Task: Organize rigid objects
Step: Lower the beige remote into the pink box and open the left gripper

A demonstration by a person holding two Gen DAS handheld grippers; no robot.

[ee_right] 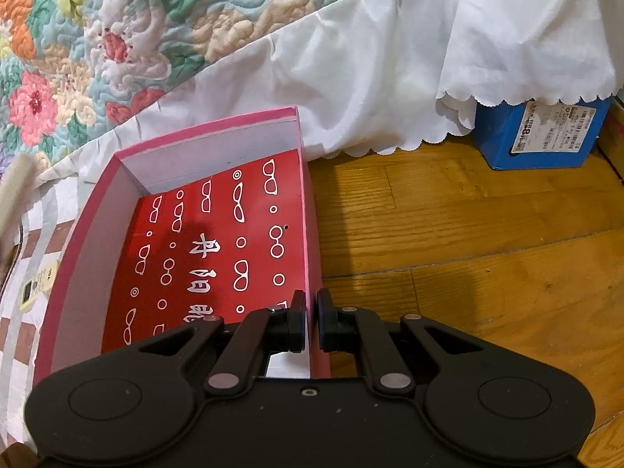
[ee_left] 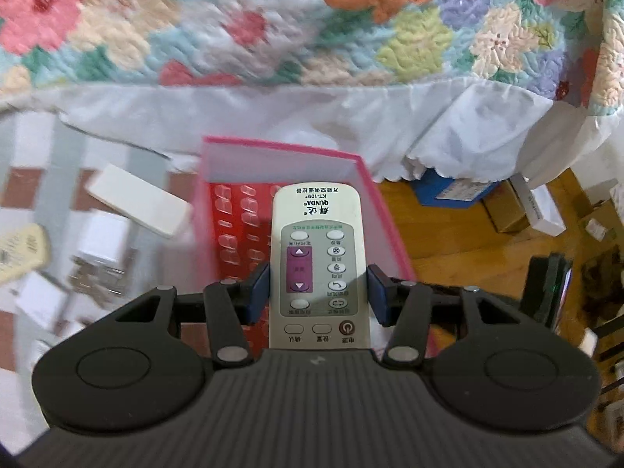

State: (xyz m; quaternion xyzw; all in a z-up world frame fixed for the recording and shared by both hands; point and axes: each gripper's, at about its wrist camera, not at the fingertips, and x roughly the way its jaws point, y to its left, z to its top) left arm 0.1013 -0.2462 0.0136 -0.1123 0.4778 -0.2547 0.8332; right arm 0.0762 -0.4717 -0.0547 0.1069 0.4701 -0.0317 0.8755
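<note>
My left gripper (ee_left: 318, 292) is shut on a white air-conditioner remote (ee_left: 318, 265) and holds it above the pink box (ee_left: 384, 210), whose red floor has a white glasses pattern. My right gripper (ee_right: 311, 318) is shut on the right wall of the same pink box (ee_right: 89, 210), one finger inside and one outside. The box holds nothing in the right wrist view. A blurred pale object (ee_right: 13, 195), possibly the remote, shows at the left edge there.
The box rests partly on a checked cloth (ee_right: 23, 327) and on a wooden floor (ee_right: 468, 234), against a bed with a floral quilt (ee_left: 273, 19) and white skirt (ee_right: 370, 78). White boxes (ee_left: 136, 202) and a cream item (ee_left: 19, 253) lie left. A blue carton (ee_right: 542, 136) stands right.
</note>
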